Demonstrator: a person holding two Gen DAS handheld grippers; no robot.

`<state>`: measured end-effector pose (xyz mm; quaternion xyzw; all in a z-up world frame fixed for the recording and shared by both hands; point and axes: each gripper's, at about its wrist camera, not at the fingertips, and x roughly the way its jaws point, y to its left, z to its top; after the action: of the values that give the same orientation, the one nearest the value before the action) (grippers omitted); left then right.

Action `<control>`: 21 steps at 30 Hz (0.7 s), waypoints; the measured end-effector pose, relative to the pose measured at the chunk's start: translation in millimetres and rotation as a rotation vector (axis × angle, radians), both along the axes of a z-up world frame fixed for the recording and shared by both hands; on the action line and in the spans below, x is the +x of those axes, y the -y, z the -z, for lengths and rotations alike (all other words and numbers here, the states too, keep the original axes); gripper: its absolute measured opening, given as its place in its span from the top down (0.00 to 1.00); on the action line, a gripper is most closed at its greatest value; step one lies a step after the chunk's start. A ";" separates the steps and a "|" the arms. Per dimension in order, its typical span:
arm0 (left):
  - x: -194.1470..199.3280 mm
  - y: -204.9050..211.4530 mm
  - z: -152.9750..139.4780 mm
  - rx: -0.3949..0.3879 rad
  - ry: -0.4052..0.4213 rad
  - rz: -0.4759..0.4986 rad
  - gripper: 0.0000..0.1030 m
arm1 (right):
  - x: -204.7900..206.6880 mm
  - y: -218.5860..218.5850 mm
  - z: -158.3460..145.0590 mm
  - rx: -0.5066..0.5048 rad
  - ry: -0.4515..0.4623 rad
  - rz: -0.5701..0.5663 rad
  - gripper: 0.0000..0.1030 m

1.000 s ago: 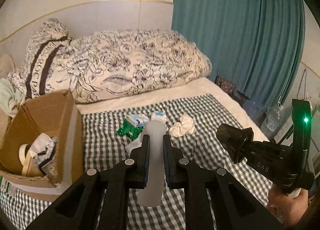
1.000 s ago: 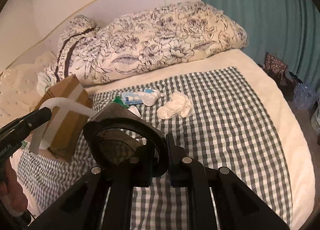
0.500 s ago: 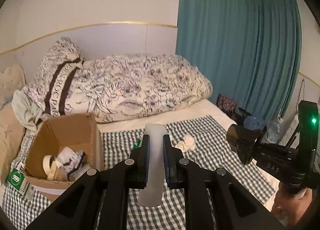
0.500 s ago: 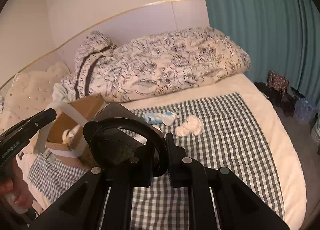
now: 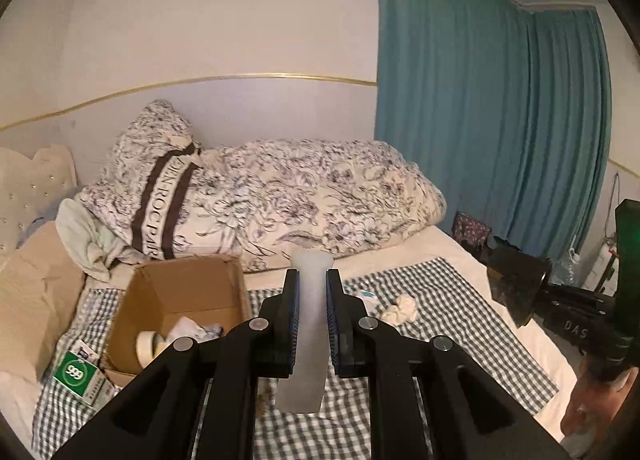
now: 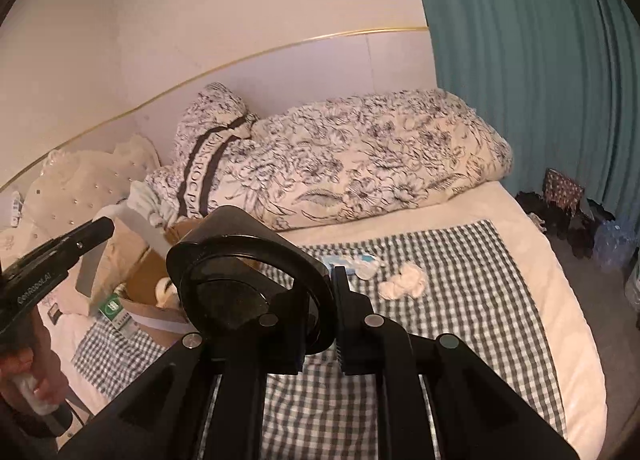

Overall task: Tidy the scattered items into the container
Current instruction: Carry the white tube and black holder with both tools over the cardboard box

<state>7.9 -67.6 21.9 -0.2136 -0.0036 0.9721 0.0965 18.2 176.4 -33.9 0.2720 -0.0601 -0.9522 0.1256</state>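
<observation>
The left gripper was clamped on a pale flat strip; the right gripper was clamped on a black round object. The cardboard box sat at nine o'clock of the left gripper. A scrunchie lay at two o'clock. Either item might snag the box rim and spill

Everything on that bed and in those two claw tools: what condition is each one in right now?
left gripper: shut on the white strip.
white strip: clamped, hanging above the bed.
right gripper: shut on the black mask.
black mask: held up off the bed.
cardboard box: open, tape roll and crumpled items inside.
white scrunchie: loose on the checked cloth.
tube: lying on the cloth.
green 999 box: lying outside the box.
</observation>
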 end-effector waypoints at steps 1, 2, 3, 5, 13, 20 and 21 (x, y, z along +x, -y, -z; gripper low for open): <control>-0.4 4.9 -1.6 0.002 -0.003 -0.006 0.88 | -0.9 3.9 -3.5 -0.013 -0.003 -0.009 0.90; -1.0 11.0 -3.7 0.005 -0.007 -0.013 0.88 | -1.8 7.3 -6.0 -0.018 -0.005 -0.014 0.90; -1.4 15.4 -4.9 0.006 -0.009 -0.018 0.88 | -2.9 11.2 -8.8 -0.022 -0.010 -0.019 0.90; -2.4 25.4 -8.1 0.007 -0.016 -0.032 0.88 | -5.1 17.9 -13.2 -0.031 -0.016 -0.029 0.90; -9.8 61.2 -15.1 0.011 -0.027 -0.065 0.88 | -18.0 59.6 -26.1 -0.041 -0.025 -0.087 0.90; -25.7 92.4 -10.8 0.010 -0.016 -0.090 0.88 | -34.5 99.5 -25.9 -0.043 -0.018 -0.139 0.90; -27.7 96.0 -9.3 0.010 -0.013 -0.093 0.88 | -38.6 105.7 -24.0 -0.044 -0.014 -0.146 0.90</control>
<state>-19.8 -163.6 31.2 -0.2066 -0.0176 0.9769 0.0521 -20.3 70.7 -9.8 0.2663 -0.0603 -0.9408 0.2010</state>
